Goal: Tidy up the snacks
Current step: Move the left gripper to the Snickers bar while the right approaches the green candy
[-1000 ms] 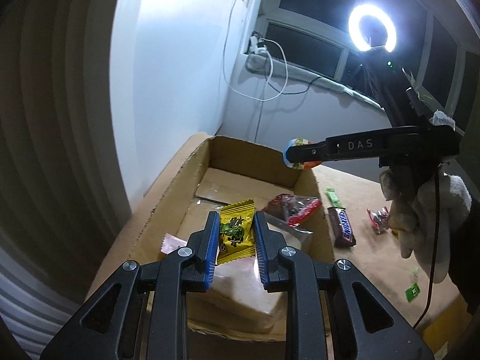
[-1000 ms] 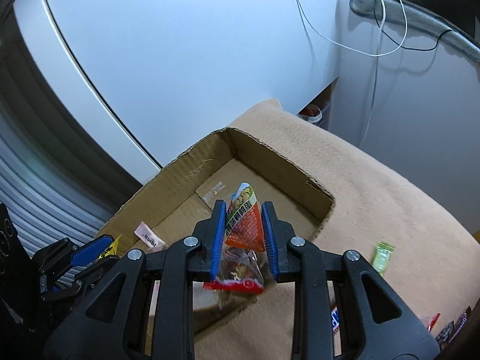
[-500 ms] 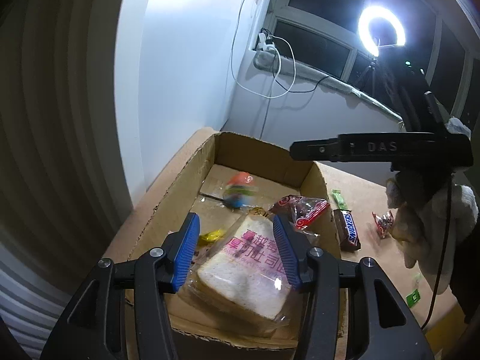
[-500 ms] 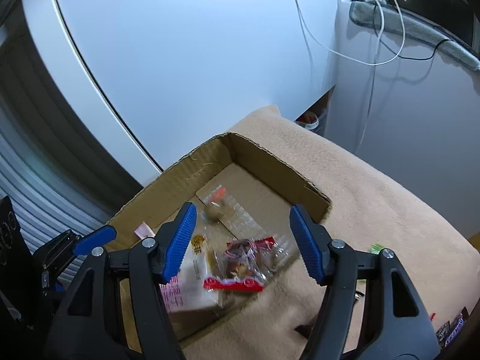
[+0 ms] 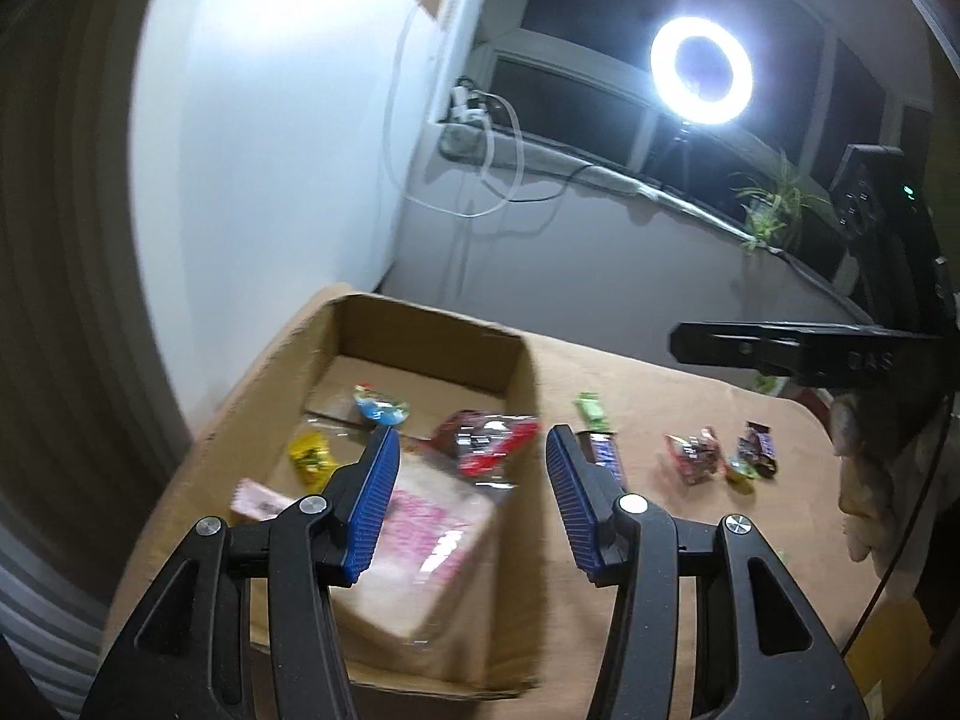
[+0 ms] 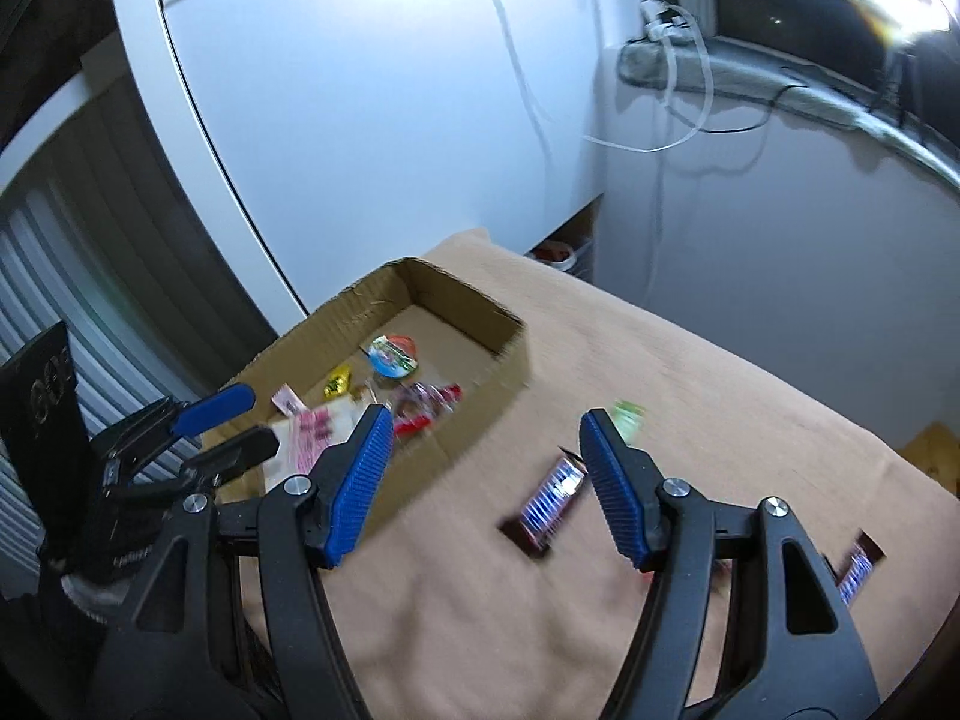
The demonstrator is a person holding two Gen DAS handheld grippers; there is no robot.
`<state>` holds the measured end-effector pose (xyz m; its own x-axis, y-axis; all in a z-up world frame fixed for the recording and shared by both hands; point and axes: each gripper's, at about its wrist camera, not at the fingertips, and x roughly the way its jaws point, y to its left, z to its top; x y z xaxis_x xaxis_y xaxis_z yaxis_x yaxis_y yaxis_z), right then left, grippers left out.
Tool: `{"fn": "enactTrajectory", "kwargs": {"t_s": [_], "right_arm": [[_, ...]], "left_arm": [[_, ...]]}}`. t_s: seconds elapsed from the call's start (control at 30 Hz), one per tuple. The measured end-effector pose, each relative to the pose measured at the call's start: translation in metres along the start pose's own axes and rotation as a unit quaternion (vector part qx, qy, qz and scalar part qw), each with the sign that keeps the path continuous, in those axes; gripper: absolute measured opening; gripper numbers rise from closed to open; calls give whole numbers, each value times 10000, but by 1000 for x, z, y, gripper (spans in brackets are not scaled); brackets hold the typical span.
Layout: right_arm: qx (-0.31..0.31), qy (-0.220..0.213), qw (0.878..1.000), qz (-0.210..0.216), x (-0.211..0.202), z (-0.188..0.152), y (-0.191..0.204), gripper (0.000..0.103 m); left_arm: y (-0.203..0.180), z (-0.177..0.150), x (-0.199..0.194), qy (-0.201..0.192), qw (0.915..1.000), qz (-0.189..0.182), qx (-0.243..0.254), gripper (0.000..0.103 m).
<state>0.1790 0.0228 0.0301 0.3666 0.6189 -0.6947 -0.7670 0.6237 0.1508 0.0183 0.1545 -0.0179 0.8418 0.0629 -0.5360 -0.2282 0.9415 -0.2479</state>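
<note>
An open cardboard box (image 5: 522, 384) (image 6: 510, 360) stands on the tan cloth. Inside lie a bagged bread slice (image 5: 420, 540), a yellow candy (image 5: 309, 459) (image 6: 337, 384), a round blue-and-red snack (image 5: 381, 408) (image 6: 393, 355), a red-trimmed clear packet (image 5: 486, 441) (image 6: 423, 405) and a pink wrapper (image 5: 258, 498). My left gripper (image 5: 471, 450) hangs open over the box's right wall, nothing between its fingers. My right gripper (image 6: 483, 435) is open above the cloth right of the box. A chocolate bar (image 6: 549, 504) (image 5: 606, 459) lies below it, beside a green candy (image 6: 627, 417) (image 5: 591, 411).
More wrapped snacks (image 5: 690, 456) and a dark candy (image 5: 759, 450) lie on the cloth (image 6: 690, 396) to the right; another bar (image 6: 858, 570) shows at the right edge. A ring light (image 5: 701, 69), white cables (image 6: 666, 90) and a white wall stand behind. A gloved hand (image 5: 870, 480) holds the right gripper.
Both grippers opened: the left let the yellow candy drop into the box, the right released the red-trimmed packet there. Both then swung right, the right gripper farther, out over the cloth.
</note>
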Motion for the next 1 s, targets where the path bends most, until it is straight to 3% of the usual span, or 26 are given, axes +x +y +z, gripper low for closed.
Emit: {"fn": "enactTrajectory", "kwargs": {"t_s": [0.27,0.53,0.77,1.0], "right_arm": [[305,-170,9989,-301,-56,-44,-36,68],[650,-49,9959,-635,-83,-100,-66,68],[982,225,9907,-914,-80,-150,-87,68],[1029,431,9888,-990,-60,-171,-90,68]], "left_arm": [[-43,-4,4,68,9988,-376,290,50],[-77,-15,18,296,9962,-670,469,50],[-103,-28,35,537,9932,-818,629,50],[-116,-34,70,760,9924,-670,695,50]]}}
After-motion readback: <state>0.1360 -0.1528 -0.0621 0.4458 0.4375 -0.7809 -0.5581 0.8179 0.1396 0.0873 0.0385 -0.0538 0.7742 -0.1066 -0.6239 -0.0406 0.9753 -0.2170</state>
